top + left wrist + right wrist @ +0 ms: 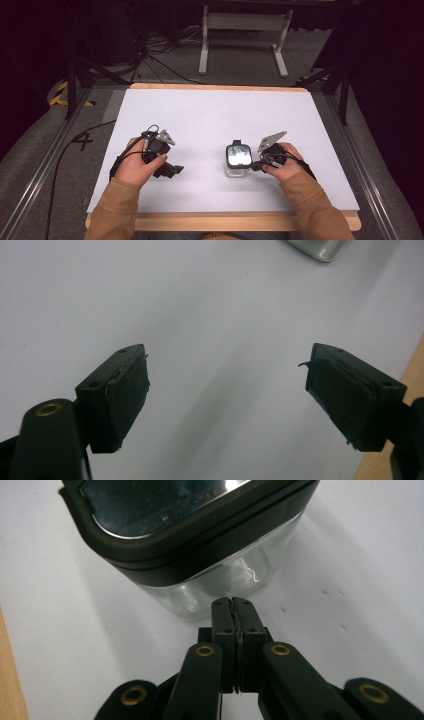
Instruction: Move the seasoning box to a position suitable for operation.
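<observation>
A clear square container (238, 162) with a dark-rimmed lid stands on the white bench (210, 115), a little right of the middle and toward the person's side. In the high view its glossy lid top reflects light, and a small dark tab juts from the lid's far edge.

The right gripper (256, 165) sits just beside the container's right wall, held low by the right hand (282, 164), with its grey three-cornered plate tilted up above it. The right gripper view (232, 605) shows its two black jaws clenched together, pad against pad, with nothing between them; their tips lie at the bottom of the container's clear wall, right at one rounded corner (200, 600). Whether the tips actually touch the wall cannot be told. The lid's dark rim hangs over the clear body above the jaws.

The left gripper (172, 170) rests well apart from the container, to its left, in the left hand (142, 162). In the left gripper view (227, 390) its jaws stand wide apart, released, over bare white bench, holding nothing. A corner of the container (320, 247) shows at the top edge of that view, and the bench's wooden edge (407, 390) shows at the right.
</observation>
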The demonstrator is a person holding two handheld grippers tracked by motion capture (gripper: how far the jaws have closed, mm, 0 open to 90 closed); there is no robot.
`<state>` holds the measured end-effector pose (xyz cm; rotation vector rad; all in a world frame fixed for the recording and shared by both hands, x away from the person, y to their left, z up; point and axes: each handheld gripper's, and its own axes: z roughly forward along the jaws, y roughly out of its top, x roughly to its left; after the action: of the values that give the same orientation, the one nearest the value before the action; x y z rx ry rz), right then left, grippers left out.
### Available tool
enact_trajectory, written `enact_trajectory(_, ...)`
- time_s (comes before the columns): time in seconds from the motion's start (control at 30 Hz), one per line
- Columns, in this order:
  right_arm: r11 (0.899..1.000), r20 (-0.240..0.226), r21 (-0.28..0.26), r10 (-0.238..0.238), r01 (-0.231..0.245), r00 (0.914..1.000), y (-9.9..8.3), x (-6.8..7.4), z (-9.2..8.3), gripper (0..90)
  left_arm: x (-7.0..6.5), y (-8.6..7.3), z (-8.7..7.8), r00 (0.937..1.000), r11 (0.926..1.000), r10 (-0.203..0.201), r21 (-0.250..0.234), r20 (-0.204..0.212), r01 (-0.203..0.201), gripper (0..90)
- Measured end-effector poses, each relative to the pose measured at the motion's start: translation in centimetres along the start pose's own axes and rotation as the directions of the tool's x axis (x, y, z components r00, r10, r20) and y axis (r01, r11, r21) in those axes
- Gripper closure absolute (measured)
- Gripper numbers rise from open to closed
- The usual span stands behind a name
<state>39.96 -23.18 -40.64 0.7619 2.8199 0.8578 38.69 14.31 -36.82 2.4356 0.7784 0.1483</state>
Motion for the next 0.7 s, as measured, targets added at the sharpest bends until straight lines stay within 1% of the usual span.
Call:
enact_trajectory(0.1, 1.0, -0.003, 0.004, -0.007, 0.007, 1.0, 0.0, 0.1, 0.1, 89.7, 0.0, 0.1, 0.1, 1.0, 1.0, 0.001, -0.009, -0.005, -0.001, 17.9)
enact_trajectory(0.17, 1.0, -0.01, 0.006, -0.007, 0.007, 0.9999, 0.0, 0.2, 0.2, 89.7, -0.1, 0.1, 0.1, 1.0, 1.0, 0.001, -0.007, -0.001, -0.001, 17.9)
enact_trajectory(0.27, 1.0, -0.009, -0.009, -0.001, 0.001, 1.0, -0.1, 0.2, 0.0, 89.6, -0.1, 0.2, 0.1, 1.0, 1.0, 0.001, -0.002, 0.004, -0.001, 17.9)
enact_trajectory(0.3, 1.0, -0.006, -0.016, 0.001, -0.001, 1.0, -0.1, 0.1, -0.2, 89.6, -0.1, 0.2, 0.2, 1.0, 0.9998, 0.004, -0.017, 0.001, -0.004, 17.9)
enact_trajectory(0.33, 1.0, 0.008, -0.023, 0.003, -0.003, 1.0, -0.2, -0.1, -0.6, 89.6, -0.1, 0.3, 0.2, 0.9999, 0.9995, 0.0, -0.031, 0.014, 0.001, 17.7)
enact_trajectory(0.37, 0.999, 0.022, -0.039, 0.015, -0.014, 0.9997, -0.3, -0.3, -1.1, 89.6, -0.1, 0.4, 0.1, 0.9993, 0.9986, -0.014, -0.05, 0.034, 0.016, 17.4)
enact_trajectory(0.4, 0.998, 0.026, -0.055, 0.024, -0.022, 0.9994, -0.4, -0.5, -1.7, 89.6, -0.1, 0.5, 0.0, 0.9978, 0.9963, -0.025, -0.08, 0.061, 0.03, 17.4)
enact_trajectory(0.43, 0.997, 0.032, -0.074, 0.03, -0.027, 0.9991, -0.5, -0.7, -2.3, 89.6, -0.1, 0.7, -0.1, 0.9972, 0.9922, -0.036, -0.117, 0.065, 0.043, 17.2)
enact_trajectory(0.47, 0.995, 0.037, -0.092, 0.037, -0.033, 0.9987, -0.6, -0.9, -2.8, 89.6, -0.2, 0.9, -0.2, 0.9975, 0.9866, -0.047, -0.154, 0.053, 0.055, 16.6)
enact_trajectory(0.5, 0.994, 0.044, -0.106, 0.043, -0.038, 0.9981, -0.8, -1.0, -3.4, 89.6, -0.4, 1.2, -0.4, 0.9978, 0.9827, -0.053, -0.175, 0.04, 0.059, 17.3)
enact_trajectory(0.53, 0.992, 0.049, -0.121, 0.047, -0.041, 0.9977, -0.9, -1.1, -3.9, 89.6, -0.5, 1.4, -0.5, 0.9987, 0.9815, -0.04, -0.186, 0.032, 0.045, 19.3)
enact_trajectory(0.57, 0.99, 0.055, -0.133, 0.051, -0.044, 0.9972, -1.1, -1.3, -4.3, 89.6, -0.7, 1.8, -0.6, 0.9996, 0.9829, -0.025, -0.182, 0.015, 0.027, 23.8)
enact_trajectory(0.6, 0.989, 0.064, -0.138, 0.061, -0.052, 0.9961, -1.3, -1.4, -4.6, 89.6, -0.7, 2.0, -0.6, 0.9997, 0.9823, -0.022, -0.186, 0.013, 0.024, 27.8)
enact_trajectory(0.63, 0.988, 0.068, -0.141, 0.07, -0.06, 0.9952, -1.5, -1.5, -4.8, 89.6, -0.8, 2.4, -0.5, 0.9989, 0.976, -0.034, -0.214, 0.033, 0.041, 28.4)
enact_trajectory(0.67, 0.987, 0.072, -0.145, 0.082, -0.071, 0.9941, -1.8, -1.6, -5.0, 89.5, -0.8, 2.8, -0.6, 0.9976, 0.972, -0.044, -0.229, 0.054, 0.055, 30.4)
enact_trajectory(0.7, 0.986, 0.076, -0.148, 0.088, -0.076, 0.9932, -2.0, -1.7, -5.2, 89.5, -0.8, 3.1, -0.5, 0.996, 0.9654, -0.056, -0.251, 0.07, 0.072, 33.8)
